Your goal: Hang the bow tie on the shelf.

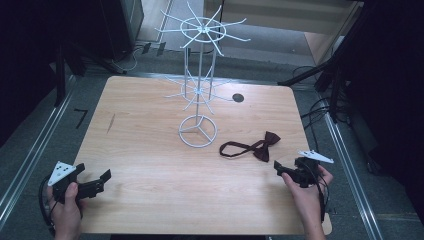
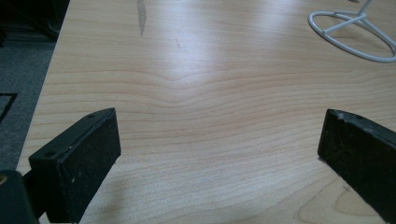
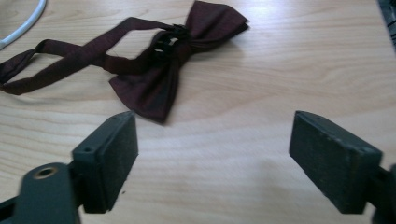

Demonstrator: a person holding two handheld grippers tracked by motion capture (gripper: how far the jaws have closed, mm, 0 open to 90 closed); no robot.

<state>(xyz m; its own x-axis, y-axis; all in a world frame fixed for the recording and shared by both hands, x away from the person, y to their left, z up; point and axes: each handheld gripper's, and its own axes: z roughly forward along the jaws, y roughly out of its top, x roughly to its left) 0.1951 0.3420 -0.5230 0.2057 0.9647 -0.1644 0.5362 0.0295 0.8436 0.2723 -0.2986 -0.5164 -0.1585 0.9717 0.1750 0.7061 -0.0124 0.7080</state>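
Note:
A dark maroon bow tie (image 1: 263, 145) with its strap looped out to the left lies on the wooden table, right of the middle. In the right gripper view the bow tie (image 3: 154, 70) sits just beyond my open jaws. My right gripper (image 1: 281, 170) is close in front of it, open, with nothing between the pads; the right gripper (image 3: 212, 154) shows bare wood in its gap. My left gripper (image 1: 102, 181) rests at the table's near left corner, open and empty. The left gripper (image 2: 219, 154) has only wood between its jaws.
A white wire display stand (image 1: 199, 80) with hook arms rises from a ring base (image 1: 198, 131) mid-table; that ring base (image 2: 352, 35) appears far right in the left gripper view. A dark round hole (image 1: 238, 98) sits behind it. The table (image 1: 150, 200) is edged by floor and metal rails.

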